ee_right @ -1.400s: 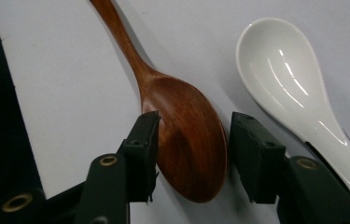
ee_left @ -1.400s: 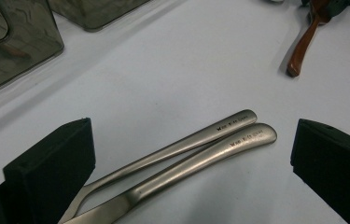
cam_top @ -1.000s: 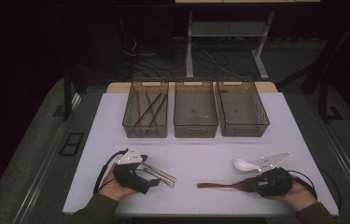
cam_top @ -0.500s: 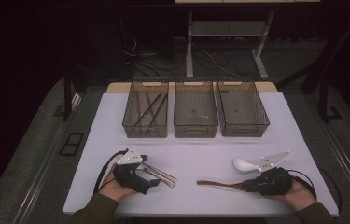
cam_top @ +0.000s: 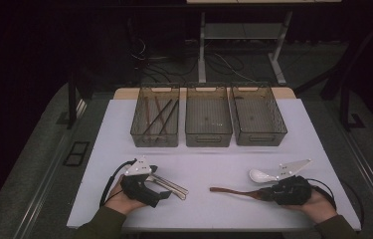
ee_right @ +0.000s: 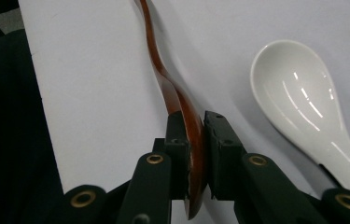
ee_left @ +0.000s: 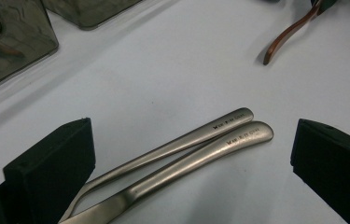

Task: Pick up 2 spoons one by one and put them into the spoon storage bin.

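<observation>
Gripped the brown wooden spoon [ee_right: 163,79] at its bowl end with the right hand-held gripper [ee_right: 196,126], jaws just drawn in and pads pressed on both faces. Lay otherwise flat along the surface [cam_top: 214,164], near its front edge and just beside a white ceramic spoon [ee_right: 303,102]. Best raised straight up before any swing, judging by the long handle free to droop or twist in so short a bite. Best kept clear of the white spoon too, so as not to nudge it.

Held the left hand-held gripper [ee_left: 191,154] wide open, jaws astride two metal handles [ee_left: 200,140] without touching them. Could not make out the working ends of those metal pieces, cut off at the bottom of the left gripper view. Hard to tell what the thin dark sticks in the left tray [cam_top: 155,134] were.
</observation>
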A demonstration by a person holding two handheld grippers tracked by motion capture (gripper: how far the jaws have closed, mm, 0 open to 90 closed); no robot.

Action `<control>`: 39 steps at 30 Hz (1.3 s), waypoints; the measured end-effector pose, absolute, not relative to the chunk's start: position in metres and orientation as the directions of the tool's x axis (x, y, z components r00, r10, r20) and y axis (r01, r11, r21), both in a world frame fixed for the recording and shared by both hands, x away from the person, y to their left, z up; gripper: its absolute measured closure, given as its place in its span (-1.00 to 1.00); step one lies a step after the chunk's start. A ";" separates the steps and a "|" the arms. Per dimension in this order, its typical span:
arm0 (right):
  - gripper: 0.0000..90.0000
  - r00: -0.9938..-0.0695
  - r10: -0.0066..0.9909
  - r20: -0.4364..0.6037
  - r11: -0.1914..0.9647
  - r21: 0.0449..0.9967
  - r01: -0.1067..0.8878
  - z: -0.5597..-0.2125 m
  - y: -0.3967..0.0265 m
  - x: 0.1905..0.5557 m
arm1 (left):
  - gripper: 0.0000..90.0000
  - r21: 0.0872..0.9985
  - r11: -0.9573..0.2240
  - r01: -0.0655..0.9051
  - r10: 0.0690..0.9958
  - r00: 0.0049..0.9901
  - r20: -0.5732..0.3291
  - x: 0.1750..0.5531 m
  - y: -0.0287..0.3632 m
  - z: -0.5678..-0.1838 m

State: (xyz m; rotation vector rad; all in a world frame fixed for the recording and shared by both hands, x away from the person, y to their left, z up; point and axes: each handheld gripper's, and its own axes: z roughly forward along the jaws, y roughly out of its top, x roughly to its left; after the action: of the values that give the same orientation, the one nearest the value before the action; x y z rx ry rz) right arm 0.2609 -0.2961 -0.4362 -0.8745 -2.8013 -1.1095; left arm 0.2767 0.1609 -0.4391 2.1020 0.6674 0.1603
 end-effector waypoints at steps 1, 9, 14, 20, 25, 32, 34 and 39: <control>0.78 -0.844 0.499 0.200 0.593 0.631 0.500 -0.435 -0.296 0.261 | -1.00 0.797 -0.453 0.399 0.516 0.846 -0.131 0.277 0.161 -0.439; 0.79 -0.830 0.521 0.199 0.562 0.652 0.509 -0.428 -0.294 0.268 | -1.00 0.806 -0.454 0.381 0.507 0.854 -0.118 0.275 0.161 -0.439; 0.80 -0.825 0.531 0.196 0.541 0.671 0.507 -0.422 -0.292 0.273 | -1.00 0.811 -0.436 0.390 0.511 0.849 -0.134 0.275 0.163 -0.439; 0.81 -0.809 0.555 0.191 0.517 0.683 0.516 -0.417 -0.294 0.280 | -1.00 0.817 -0.425 0.389 0.514 0.847 -0.136 0.270 0.162 -0.437; 0.81 -0.797 0.571 0.196 0.488 0.699 0.522 -0.414 -0.297 0.285 | -1.00 0.811 -0.437 0.389 0.505 0.852 -0.137 0.267 0.159 -0.439; 0.81 -0.782 0.596 0.181 0.455 0.727 0.515 -0.405 -0.297 0.291 | -1.00 0.805 -0.447 0.390 0.503 0.854 -0.135 0.269 0.160 -0.440; 0.81 -0.777 0.603 0.180 0.439 0.738 0.512 -0.401 -0.298 0.294 | -1.00 0.806 -0.446 0.389 0.502 0.854 -0.134 0.269 0.160 -0.440; 0.81 -0.759 0.626 0.178 0.401 0.761 0.510 -0.391 -0.300 0.300 | -1.00 0.804 -0.448 0.391 0.501 0.855 -0.137 0.269 0.161 -0.441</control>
State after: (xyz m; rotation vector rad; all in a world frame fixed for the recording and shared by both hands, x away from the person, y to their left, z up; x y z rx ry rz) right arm 0.3005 -0.3000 -0.3906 -1.1186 -2.7407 -1.4065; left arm 0.2689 0.1605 -0.4407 2.0940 0.6483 0.1481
